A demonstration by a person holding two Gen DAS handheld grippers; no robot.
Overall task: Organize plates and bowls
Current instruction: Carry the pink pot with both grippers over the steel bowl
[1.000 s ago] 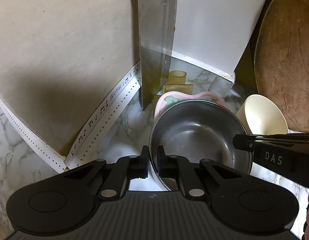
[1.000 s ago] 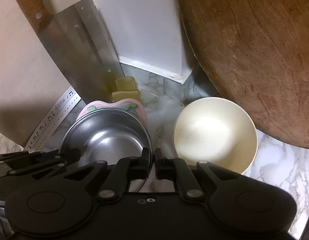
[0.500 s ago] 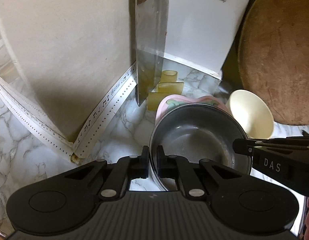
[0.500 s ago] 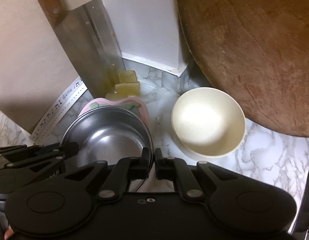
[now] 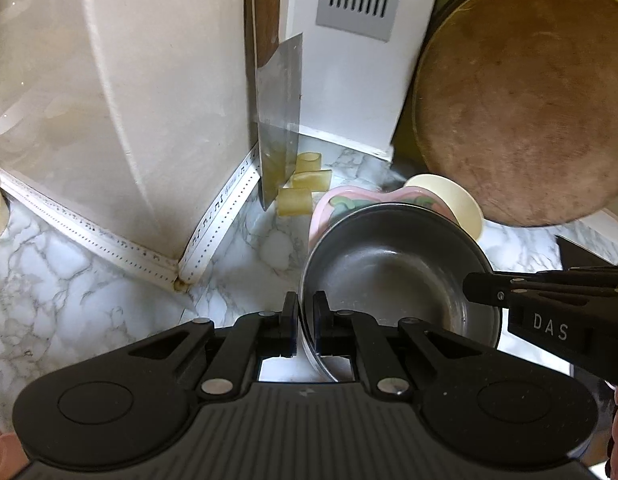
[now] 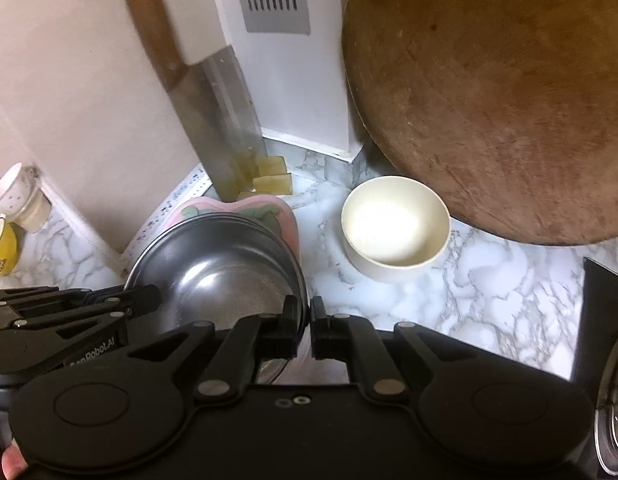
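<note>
A steel bowl (image 5: 393, 276) (image 6: 217, 272) rests in a pink plate (image 5: 333, 204) (image 6: 285, 216), and the pair hangs above the marble counter. My left gripper (image 5: 305, 316) is shut on the bowl's left rim and shows in the right wrist view as the left gripper (image 6: 149, 296). My right gripper (image 6: 305, 316) is shut on the right rim, with the pink plate's edge at its fingers, and reaches in from the side as the right gripper (image 5: 469, 284). A cream bowl (image 6: 397, 228) (image 5: 465, 204) stands on the counter to the right.
A round wooden chopping board (image 6: 509, 100) leans on the wall behind the cream bowl. A cleaver (image 6: 225, 120) stands against the corner over yellow blocks (image 6: 273, 180). Cups (image 6: 17, 200) sit far left; a black object (image 6: 601, 320) stands at the right edge.
Both grippers have risen and drawn back from the corner, carrying the steel bowl and pink plate. The cream bowl, cleaver and board stayed put and look smaller.
</note>
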